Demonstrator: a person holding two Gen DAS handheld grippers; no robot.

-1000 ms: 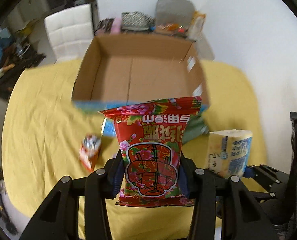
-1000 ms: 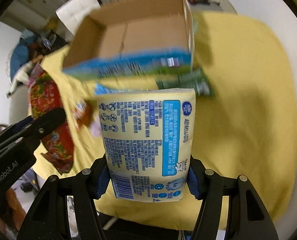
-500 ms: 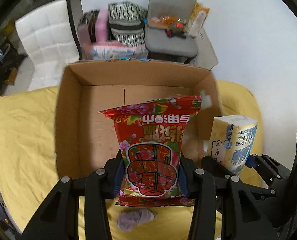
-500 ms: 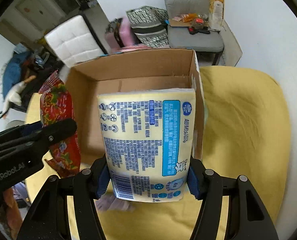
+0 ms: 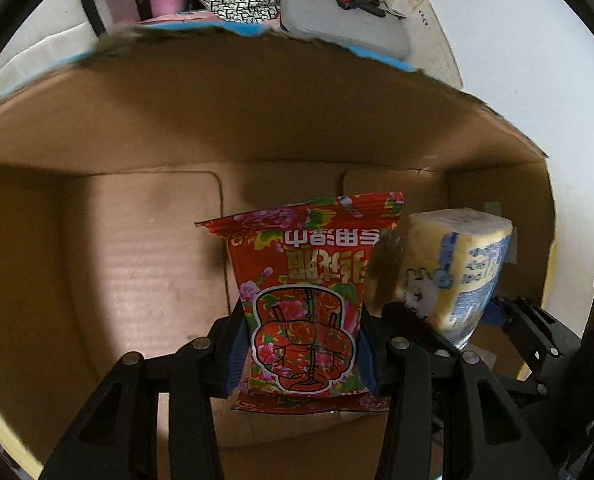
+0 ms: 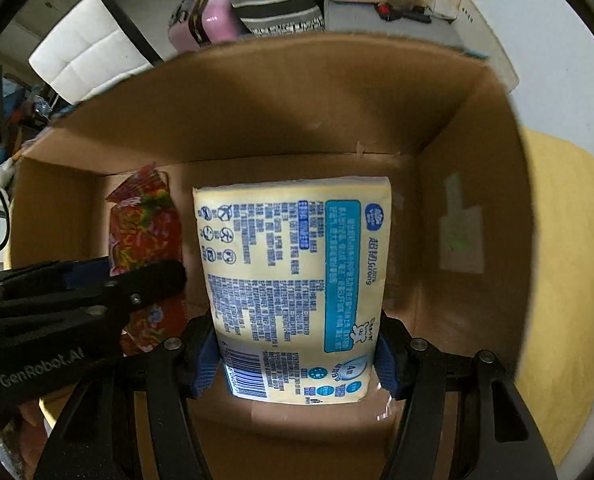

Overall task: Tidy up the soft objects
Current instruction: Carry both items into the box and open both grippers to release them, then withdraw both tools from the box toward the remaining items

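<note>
My left gripper [image 5: 303, 354] is shut on a red flowered snack bag [image 5: 305, 288] and holds it inside the open cardboard box [image 5: 137, 264], above the box floor. My right gripper [image 6: 295, 354] is shut on a pale yellow tissue pack with blue print [image 6: 293, 280], also inside the box [image 6: 457, 184], near its right wall. The two items hang side by side: the tissue pack [image 5: 453, 268] shows right of the snack bag, and the snack bag [image 6: 147, 240] shows left of the tissue pack, partly hidden by the left gripper's black body.
The box stands on a yellow cloth-covered table [image 6: 569, 264]. Beyond the box are a white padded chair [image 6: 85, 64], a pink case [image 6: 205, 20], a patterned bag [image 6: 273, 4] and a grey chair holding small items [image 5: 345, 12]. A white wall is at right.
Both grippers have moved forward and down from above the table into the box, each still holding its item. The box walls now fill both views.
</note>
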